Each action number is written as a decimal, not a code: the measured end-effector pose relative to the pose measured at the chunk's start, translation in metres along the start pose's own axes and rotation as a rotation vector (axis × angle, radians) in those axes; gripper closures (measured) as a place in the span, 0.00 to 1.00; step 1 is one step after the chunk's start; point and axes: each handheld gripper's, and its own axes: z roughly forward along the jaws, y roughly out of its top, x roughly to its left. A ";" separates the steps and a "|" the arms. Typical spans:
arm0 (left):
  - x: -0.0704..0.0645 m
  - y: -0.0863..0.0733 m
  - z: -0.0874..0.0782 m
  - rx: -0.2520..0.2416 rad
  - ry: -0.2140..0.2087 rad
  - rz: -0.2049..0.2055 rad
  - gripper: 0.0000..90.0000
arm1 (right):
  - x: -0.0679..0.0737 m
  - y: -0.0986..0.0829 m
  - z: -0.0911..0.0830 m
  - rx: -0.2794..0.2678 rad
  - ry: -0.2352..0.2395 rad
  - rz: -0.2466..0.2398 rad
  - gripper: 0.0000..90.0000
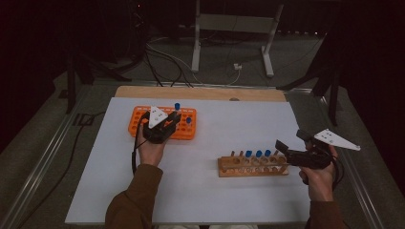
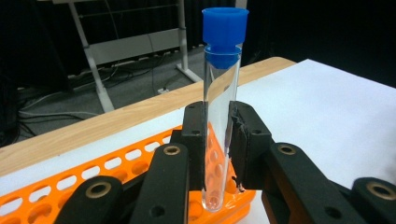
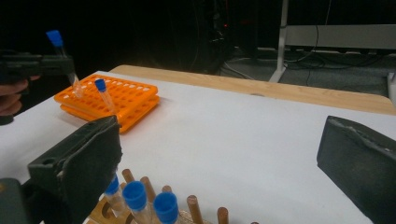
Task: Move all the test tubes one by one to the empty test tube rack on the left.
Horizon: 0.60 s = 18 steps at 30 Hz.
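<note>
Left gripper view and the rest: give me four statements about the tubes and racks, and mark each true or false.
1. The left tongs are shut on a blue-capped tube. True.
2. That tube stands over the wooden rack. False: it is over the orange rack.
3. The right tongs are open and hold nothing. True.
4. The wooden rack holds no tubes. False: several capped tubes stand in it.

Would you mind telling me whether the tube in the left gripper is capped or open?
Capped: the tube, clamped in the left gripper, carries a blue cap on top.
</note>
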 end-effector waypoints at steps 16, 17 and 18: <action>0.000 -0.020 0.031 0.020 0.028 -0.099 0.87 | -0.004 -0.003 -0.005 -0.025 0.015 0.028 0.00; 0.000 -0.021 0.034 0.021 0.029 -0.105 0.87 | -0.004 -0.003 -0.004 -0.024 0.016 0.025 0.00; -0.001 -0.022 0.036 0.026 0.033 -0.105 0.87 | -0.004 -0.003 -0.004 -0.025 0.018 0.024 0.00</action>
